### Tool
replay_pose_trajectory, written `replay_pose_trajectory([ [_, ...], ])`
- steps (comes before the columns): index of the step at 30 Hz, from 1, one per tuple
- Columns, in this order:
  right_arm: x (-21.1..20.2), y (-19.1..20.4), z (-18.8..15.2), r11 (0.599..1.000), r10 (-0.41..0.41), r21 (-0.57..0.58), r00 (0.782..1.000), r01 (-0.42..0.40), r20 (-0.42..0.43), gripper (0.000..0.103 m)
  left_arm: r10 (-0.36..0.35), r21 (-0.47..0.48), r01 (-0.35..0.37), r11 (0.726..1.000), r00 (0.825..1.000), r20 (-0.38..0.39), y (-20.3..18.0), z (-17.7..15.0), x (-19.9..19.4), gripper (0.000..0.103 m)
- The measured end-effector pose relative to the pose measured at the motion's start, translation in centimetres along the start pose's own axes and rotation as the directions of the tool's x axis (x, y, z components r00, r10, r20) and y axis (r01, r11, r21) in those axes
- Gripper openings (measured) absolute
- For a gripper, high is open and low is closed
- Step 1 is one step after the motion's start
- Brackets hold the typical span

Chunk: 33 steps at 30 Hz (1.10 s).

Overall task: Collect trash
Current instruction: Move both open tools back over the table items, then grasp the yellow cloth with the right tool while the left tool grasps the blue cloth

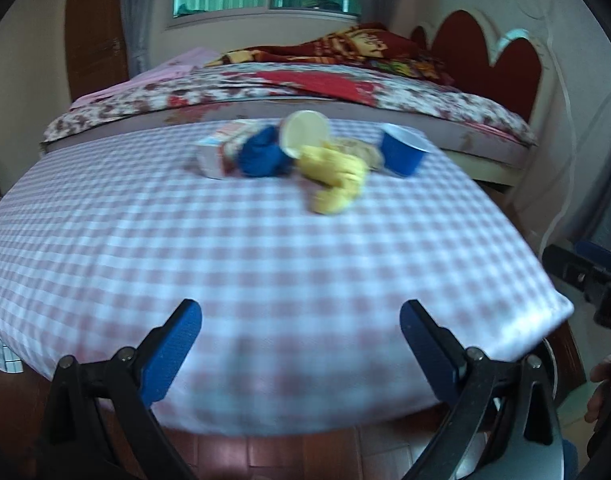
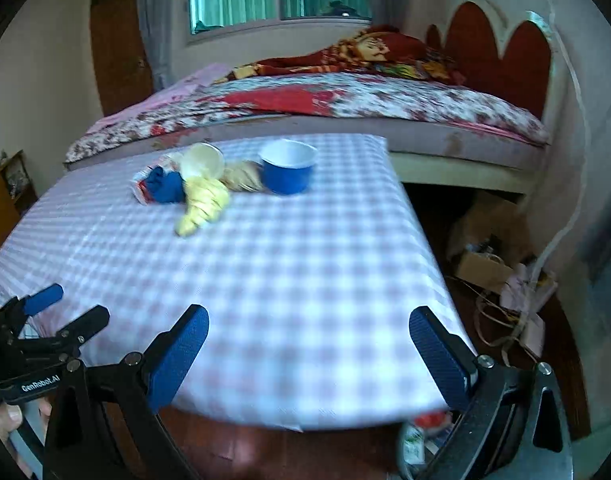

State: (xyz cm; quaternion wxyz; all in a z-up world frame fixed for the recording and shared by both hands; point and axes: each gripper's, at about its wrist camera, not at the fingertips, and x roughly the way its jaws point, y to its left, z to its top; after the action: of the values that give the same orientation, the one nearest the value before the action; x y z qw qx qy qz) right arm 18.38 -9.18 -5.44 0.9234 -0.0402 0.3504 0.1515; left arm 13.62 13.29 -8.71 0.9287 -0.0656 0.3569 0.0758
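Table: pink-and-white checked tablecloth over a table, with a bed behind it.
Left gripper: blue-padded black fingers spread wide apart, holding nothing, above the near table edge.
Trash cluster, far half of table, left to right: flat crumpled wrapper with red and white print; crumpled blue wad; pale cream paper cup lying on its side, mouth toward the camera; crumpled yellow wad; beige crumpled piece, kind cannot be told; upright blue paper cup with white inside.
Spacing: all pieces touch or overlap; the blue cup stands just beside the beige piece.
Right gripper: blue-padded fingers spread wide, empty, above the near right table corner.
Right view only: cardboard boxes and tangled cords on the floor by the bed; a bottle under the table edge.
Left view only: the far-left wrapper shown more fully.
Sharpness: both views blurred.
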Motion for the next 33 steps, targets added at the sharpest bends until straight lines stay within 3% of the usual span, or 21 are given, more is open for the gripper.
replay_pose_trajectory([
  [4,2.9,2.8,2.4,0.999,0.030,-0.029,0.999,-0.029,0.034,0.102,0.035,-0.023,-0.035,0.999,0.999,-0.002,3.0,1.6,1.8,0.100],
  [8,6.9,5.6,4.7,0.994,0.063,-0.084,0.998,-0.065,-0.028,0.102,0.028,-0.044,-0.029,0.999,0.999,-0.017,5.2,3.4,4.2,0.097],
  [12,10.5,7.7,6.5,0.989,0.097,-0.105,0.994,-0.102,-0.049,0.102,-0.026,-0.027,0.025,0.999,0.999,-0.026,5.8,5.4,6.9,0.077],
  [16,13.9,9.3,8.1,0.982,0.135,-0.120,0.988,-0.143,-0.074,0.083,-0.029,-0.013,0.029,0.999,0.999,-0.019,5.8,7.3,9.2,0.073],
  [23,18.9,10.2,9.3,0.972,0.168,-0.138,0.975,-0.188,-0.145,0.079,-0.067,-0.001,0.067,0.998,0.998,-0.013,5.1,9.2,11.8,0.073],
  [25,19.9,10.1,9.2,0.958,0.233,-0.129,0.956,-0.258,-0.178,0.043,-0.067,0.007,0.067,0.998,0.998,-0.009,4.7,9.5,12.2,0.073],
  [33,19.5,8.1,9.2,0.959,0.237,-0.120,0.959,-0.256,-0.158,0.043,-0.065,0.006,0.065,0.998,0.998,-0.018,4.1,11.5,14.7,0.073],
])
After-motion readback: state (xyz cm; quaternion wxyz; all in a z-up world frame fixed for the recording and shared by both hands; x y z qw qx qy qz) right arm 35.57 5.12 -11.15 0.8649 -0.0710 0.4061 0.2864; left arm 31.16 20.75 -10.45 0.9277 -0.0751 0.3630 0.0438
